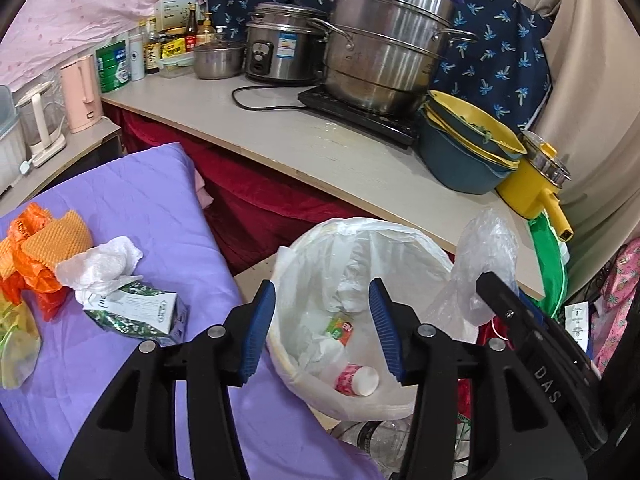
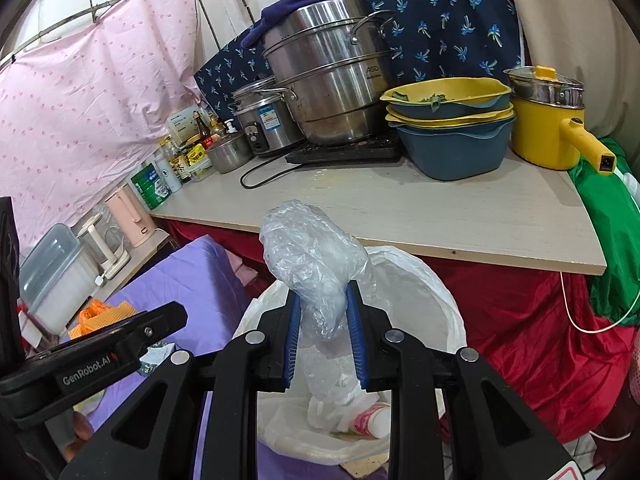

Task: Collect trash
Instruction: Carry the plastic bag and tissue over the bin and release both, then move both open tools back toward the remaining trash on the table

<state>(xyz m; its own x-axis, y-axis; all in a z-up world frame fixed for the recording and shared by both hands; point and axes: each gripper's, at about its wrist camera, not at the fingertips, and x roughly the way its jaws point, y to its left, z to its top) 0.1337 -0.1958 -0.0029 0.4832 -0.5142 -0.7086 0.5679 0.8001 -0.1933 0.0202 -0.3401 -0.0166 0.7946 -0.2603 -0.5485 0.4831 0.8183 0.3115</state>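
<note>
- The white-lined round trash bin (image 1: 360, 280) is already holding a pink-and-white small bottle (image 1: 357, 380), an orange-and-green wrapper (image 1: 339, 328) and crumpled white paper, so part of the collecting looks done.
- The right gripper (image 2: 328, 320) is pinching a crumpled clear plastic bag (image 2: 312, 256) between its blue pads, and is hanging directly over the bin's mouth; that piece is not yet dropped.
- The left gripper (image 1: 322, 328) is standing about half wide with nothing between its jaws, poised over the near rim of the bin.
- Trash is waiting on the purple bedsheet (image 1: 140, 208): a green-and-white flattened carton (image 1: 136, 312), a crumpled white tissue (image 1: 100, 260), an orange foam net with orange plastic (image 1: 40, 248) and a yellowish clear bag (image 1: 16, 344) at the far left edge.
- By my judgement, the task is somewhere near the middle, with several pieces left.
- The bin is sitting tight between the bed's edge and the pale wooden countertop (image 2: 400, 208), whose front edge is overhanging the bin's far rim; lifting is having to avoid that lip.
- Open room is lying over the bedsheet to the left; the right side is crowded by red cloth (image 2: 520, 340) and a white cord.
- The two grippers are working close together over the bin, so crossing paths is a risk.
</note>
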